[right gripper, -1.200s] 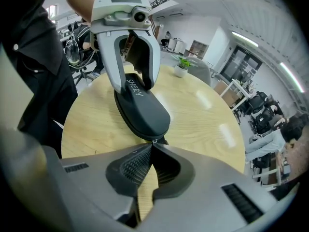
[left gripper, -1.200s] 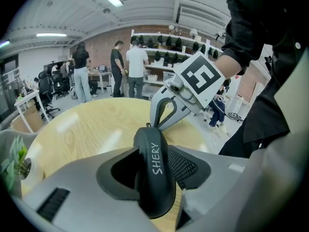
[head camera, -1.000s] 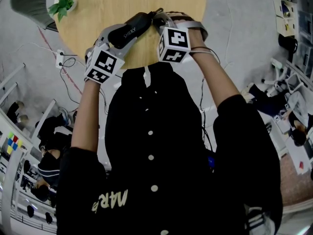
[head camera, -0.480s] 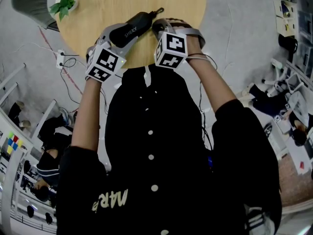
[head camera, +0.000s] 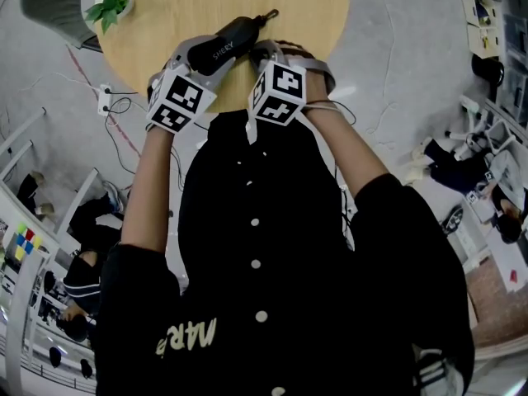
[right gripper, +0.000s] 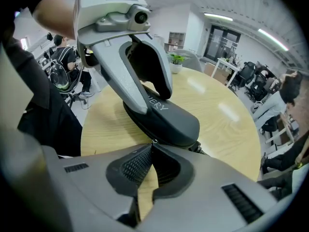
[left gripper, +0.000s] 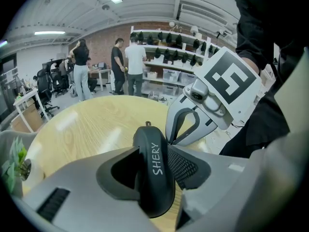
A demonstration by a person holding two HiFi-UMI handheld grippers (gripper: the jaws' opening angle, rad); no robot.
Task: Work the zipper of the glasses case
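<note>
A black glasses case (head camera: 233, 36) marked SHERY lies on the round wooden table (head camera: 165, 7), near its front edge. My left gripper (head camera: 203, 57) clamps the case's near end, one pad on each side (left gripper: 153, 152). The case (left gripper: 155, 178) fills the gap between its jaws. My right gripper (head camera: 262, 54) sits close beside it on the right, pointing steeply down. In the right gripper view its jaws (right gripper: 152, 144) are shut on the small zipper pull (right gripper: 153, 141) at the case's (right gripper: 171, 120) lower edge. A short loop (head camera: 268, 15) sticks out at the case's far end.
A small potted plant (head camera: 107, 5) stands at the table's left rim. A power strip with cables (head camera: 106, 101) lies on the floor to the left. People stand by shelves (left gripper: 130, 62) beyond the table. The table's front edge is right under both grippers.
My right gripper has slid left along the case's edge toward the left gripper and rolled a little. The left gripper and the case have stayed where they were.
</note>
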